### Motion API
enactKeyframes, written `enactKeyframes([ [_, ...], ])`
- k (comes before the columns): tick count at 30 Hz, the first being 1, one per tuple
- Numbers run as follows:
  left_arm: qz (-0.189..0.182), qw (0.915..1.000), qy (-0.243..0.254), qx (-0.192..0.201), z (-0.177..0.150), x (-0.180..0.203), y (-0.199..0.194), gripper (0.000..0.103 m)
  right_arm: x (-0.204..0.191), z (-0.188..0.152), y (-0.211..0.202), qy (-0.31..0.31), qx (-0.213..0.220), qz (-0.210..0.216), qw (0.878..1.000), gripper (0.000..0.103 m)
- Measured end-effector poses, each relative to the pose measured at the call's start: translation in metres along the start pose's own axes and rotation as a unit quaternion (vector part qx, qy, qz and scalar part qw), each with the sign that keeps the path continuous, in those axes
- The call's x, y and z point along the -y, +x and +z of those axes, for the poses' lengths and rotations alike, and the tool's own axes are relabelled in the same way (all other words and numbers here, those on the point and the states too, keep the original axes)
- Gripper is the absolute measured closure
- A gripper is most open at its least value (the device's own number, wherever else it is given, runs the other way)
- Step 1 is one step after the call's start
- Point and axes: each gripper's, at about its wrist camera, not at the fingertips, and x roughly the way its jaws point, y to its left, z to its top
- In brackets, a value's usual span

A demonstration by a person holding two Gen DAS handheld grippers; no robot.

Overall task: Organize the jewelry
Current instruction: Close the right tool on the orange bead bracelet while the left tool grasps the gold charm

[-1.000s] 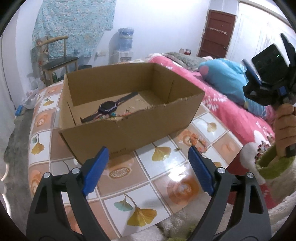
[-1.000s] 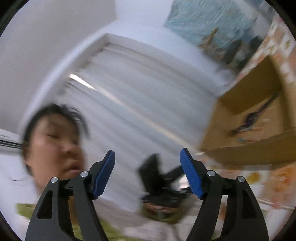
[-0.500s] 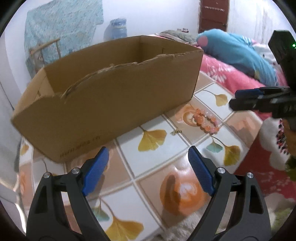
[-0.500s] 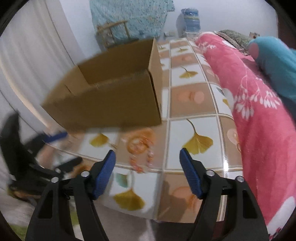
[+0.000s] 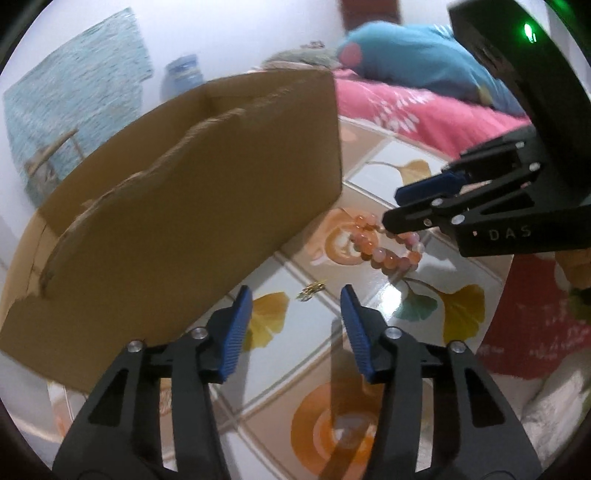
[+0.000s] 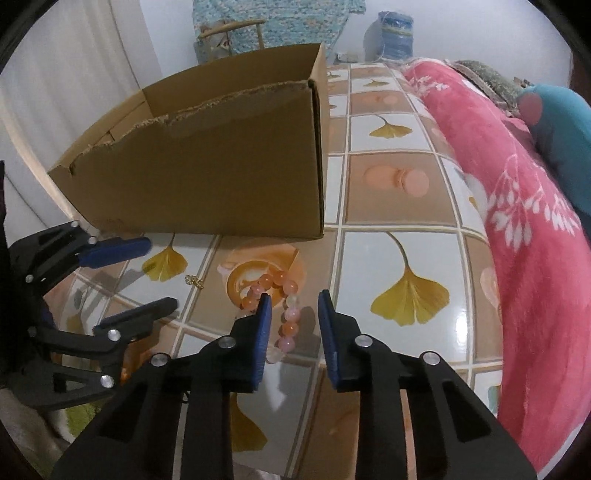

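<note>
A bracelet of orange and pink beads (image 6: 289,328) lies on the tiled table (image 6: 391,192) in front of a cardboard box (image 6: 221,166). My right gripper (image 6: 294,295) hangs just over it. Its jaws are closing, with one strand of beads between the pads and gaps on both sides. A tiny gold piece (image 5: 312,290) lies left of the bracelet (image 5: 369,247). My left gripper (image 5: 295,291) is low over the table, its jaws closing, with the gold piece just beyond the fingertips. Each view shows the other gripper: right gripper (image 5: 391,208), left gripper (image 6: 160,273). The box's inside is hidden.
The cardboard box (image 5: 184,203) stands close behind both grippers. A bed with a pink blanket (image 6: 517,221) and a blue pillow (image 6: 565,122) borders the table on the right. A chair (image 6: 229,33) and a water jug (image 6: 395,29) stand far back.
Both grippers came down toward the table and their jaws narrowed. The right one swung from facing up to over the bracelet. The left one moved right, nearer the gold piece.
</note>
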Motion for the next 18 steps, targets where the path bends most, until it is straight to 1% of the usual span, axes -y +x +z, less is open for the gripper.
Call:
enactKeyframes([
  [1,-0.002,1.0000,0.006,-0.005,0.002,0.001,0.003,0.063,0.001,0.000,0.001,0.004,0.000,0.005,1.000,0.079],
  [3,-0.007,0.9997,0.018,-0.016,0.005,0.002,0.010,0.071,0.002,-0.001,0.002,0.006,0.000,0.008,1.000,0.081],
  [6,-0.017,0.9993,0.020,-0.027,0.007,-0.001,0.013,0.079,0.004,-0.001,0.005,0.010,0.000,0.013,1.000,0.082],
  [13,-0.030,0.9988,0.019,-0.034,0.009,-0.004,0.017,0.083,0.005,-0.001,0.013,0.006,-0.004,0.015,1.000,0.086],
  [14,-0.033,0.9987,0.017,-0.034,0.009,-0.004,0.017,0.084,0.004,-0.001,0.013,0.003,-0.002,0.013,1.000,0.086],
  [16,-0.037,0.9986,0.013,-0.036,0.008,-0.004,0.018,0.088,0.003,0.000,0.013,-0.002,-0.001,0.008,1.000,0.088],
  [18,-0.038,0.9985,0.010,-0.037,0.008,-0.004,0.019,0.098,0.001,-0.001,0.014,-0.008,-0.001,0.003,1.000,0.091],
])
